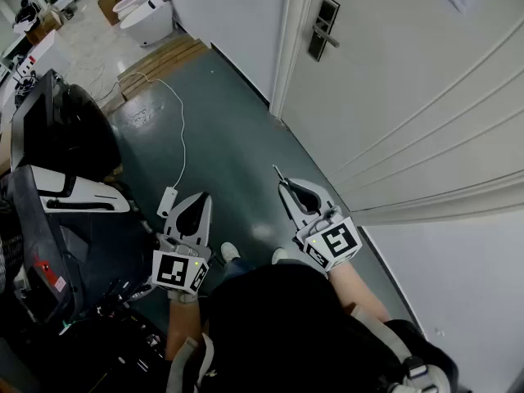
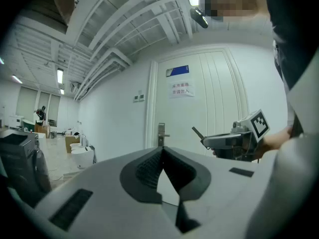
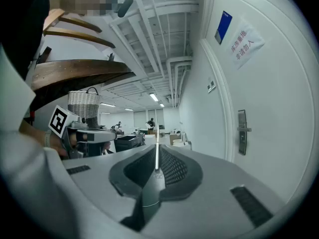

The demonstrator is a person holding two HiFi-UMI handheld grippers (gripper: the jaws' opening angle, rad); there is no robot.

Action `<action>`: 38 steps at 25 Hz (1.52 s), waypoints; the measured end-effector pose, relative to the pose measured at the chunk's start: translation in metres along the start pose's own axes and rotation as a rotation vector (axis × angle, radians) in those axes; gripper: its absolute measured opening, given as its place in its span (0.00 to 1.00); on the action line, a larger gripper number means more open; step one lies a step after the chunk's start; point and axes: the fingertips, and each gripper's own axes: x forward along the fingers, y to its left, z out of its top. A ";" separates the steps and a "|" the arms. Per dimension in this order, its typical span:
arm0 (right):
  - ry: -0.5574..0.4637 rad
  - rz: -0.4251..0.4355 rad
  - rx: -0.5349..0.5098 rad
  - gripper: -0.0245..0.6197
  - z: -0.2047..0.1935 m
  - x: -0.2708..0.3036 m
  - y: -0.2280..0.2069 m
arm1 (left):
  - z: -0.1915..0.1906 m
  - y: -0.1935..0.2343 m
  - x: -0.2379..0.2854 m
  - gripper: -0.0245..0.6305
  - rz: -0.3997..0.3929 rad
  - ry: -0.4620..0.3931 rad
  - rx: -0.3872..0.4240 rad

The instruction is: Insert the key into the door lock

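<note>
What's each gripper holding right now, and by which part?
The right gripper pinches the key by its head end, with the blade sticking out past the tips. The left gripper is shut on nothing.

One door (image 1: 409, 97) bears one lock (image 1: 323, 28) and two signs (image 2: 178, 71). Before the door are two tools, left tool (image 1: 199, 201) and right tool (image 1: 288, 188), one key (image 1: 278, 173) and one white cable (image 1: 182, 129).

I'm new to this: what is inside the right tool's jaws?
A key, its thin blade poking out past the tips of the right tool. The stretch clamped between the jaws is covered.
</note>
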 end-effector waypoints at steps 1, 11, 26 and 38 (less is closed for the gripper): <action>0.000 0.003 -0.006 0.09 0.002 0.003 0.007 | -0.002 0.005 -0.005 0.05 0.010 0.011 -0.012; 0.036 0.045 0.006 0.09 -0.005 0.059 0.058 | -0.017 0.074 -0.045 0.05 0.062 0.041 -0.087; 0.074 0.071 0.050 0.09 -0.021 0.177 0.102 | -0.035 0.205 -0.083 0.05 0.110 0.017 -0.140; 0.100 0.054 0.065 0.09 -0.029 0.275 0.008 | -0.035 0.283 0.034 0.05 0.095 0.046 -0.131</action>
